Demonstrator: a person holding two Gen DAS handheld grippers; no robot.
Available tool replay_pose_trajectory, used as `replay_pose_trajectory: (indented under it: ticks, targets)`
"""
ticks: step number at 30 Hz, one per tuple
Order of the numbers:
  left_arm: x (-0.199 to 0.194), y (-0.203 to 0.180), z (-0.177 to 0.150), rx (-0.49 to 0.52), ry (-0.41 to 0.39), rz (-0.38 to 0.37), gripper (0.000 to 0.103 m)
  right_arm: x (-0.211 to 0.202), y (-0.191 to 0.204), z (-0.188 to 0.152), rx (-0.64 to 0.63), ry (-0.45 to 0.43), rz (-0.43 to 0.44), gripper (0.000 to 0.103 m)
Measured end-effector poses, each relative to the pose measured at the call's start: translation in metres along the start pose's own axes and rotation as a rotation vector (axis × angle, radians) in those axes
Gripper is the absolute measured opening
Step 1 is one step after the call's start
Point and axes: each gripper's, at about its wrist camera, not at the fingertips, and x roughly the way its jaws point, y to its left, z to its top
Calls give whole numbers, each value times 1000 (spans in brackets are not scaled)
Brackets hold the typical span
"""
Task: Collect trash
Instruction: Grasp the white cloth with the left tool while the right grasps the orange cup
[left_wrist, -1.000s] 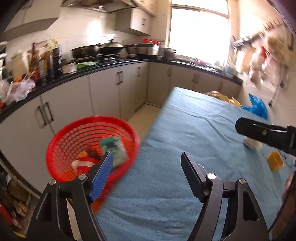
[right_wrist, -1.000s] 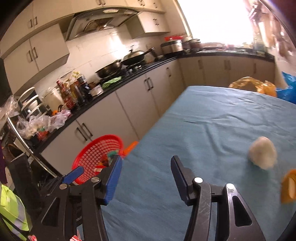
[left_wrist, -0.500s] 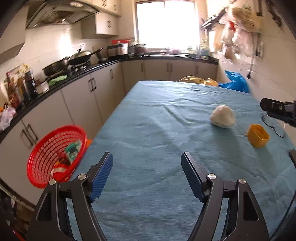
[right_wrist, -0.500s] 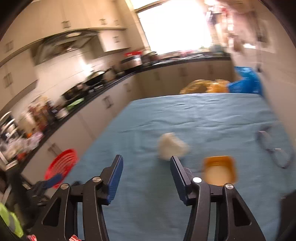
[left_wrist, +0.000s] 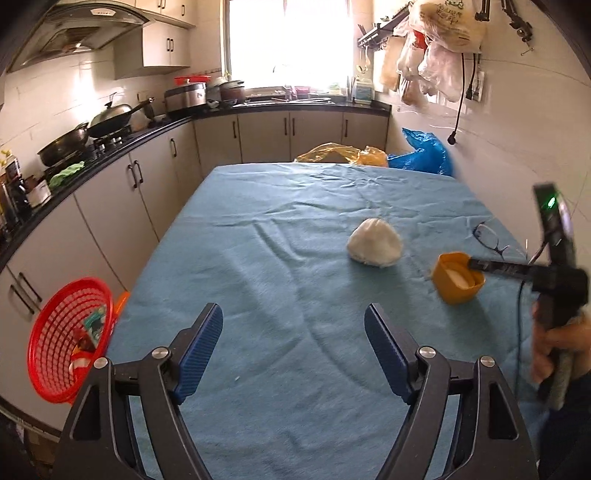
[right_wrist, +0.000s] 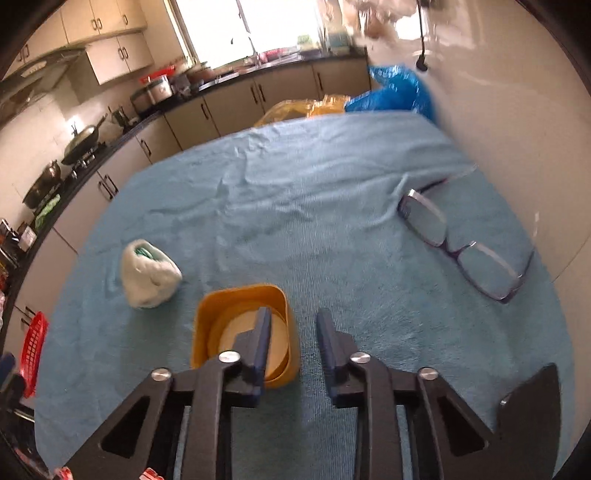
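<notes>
Swinging away from the red basket (left_wrist: 70, 339) since a second ago, both grippers are now facing the blue-clothed table (left_wrist: 280, 280). Right gripper (right_wrist: 293, 334) is closing, its left finger (right_wrist: 260, 339) dipping inside the yellow tub (right_wrist: 243, 325) and hiding part of the rim; pad contact is unclear. Left gripper (left_wrist: 293, 347) is opening over bare cloth. White wad (left_wrist: 375, 247) is lying left of the tub, glasses (right_wrist: 461, 247) far right near the wall-side edge.

Left gripper (left_wrist: 293, 339): black frame, ribbed blue pads, silver screws. Right gripper (right_wrist: 293, 339): same black frame, blue pads, silver screws; green LED, thin black cable at 3 o'clock. Hand (left_wrist: 561, 343) on grip, possibly dark sleeve below.
</notes>
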Motion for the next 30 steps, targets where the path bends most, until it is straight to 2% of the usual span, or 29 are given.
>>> replay_pose_trajectory:
  ticks: [3,7,11,14,16,20,22,24,25,27,29,30]
  targets:
    - [7,-11,16,-9,20,-33,78,13,-1,-5,-14,26,13,8]
    - [23,-30,36,-16,45,-50,86,5,1,-7,-43,-26,-7,6]
    - [53,-45,54,-62,99,-71,86,-15,-15,-5,38,-107,24,6]
    - [84,-56,69,-125,156,-86,86,-21,-23,-6,89,-128,46,6]
    - [102,-62,76,-146,170,-42,86,-24,-29,-6,112,-131,63,6]
    - [135,-75,81,-145,213,2,86,-26,-32,-7,129,-135,88,6]
    - [149,-81,79,-135,236,-12,86,-26,-32,-7,134,-134,100,6]
    - [158,-84,74,-117,241,6,86,-27,-32,-7,133,-135,113,6]
    - [163,-85,70,-102,247,13,85,-27,-31,-7,129,-135,115,6]
    - [170,-85,61,-89,257,-11,73,-28,-28,-7,117,-138,118,6]
    - [174,-84,55,-94,266,-72,52,-29,-22,-9,97,-142,118,6]
    - [172,-83,53,-97,263,-96,49,-30,-20,-10,89,-145,117,6]
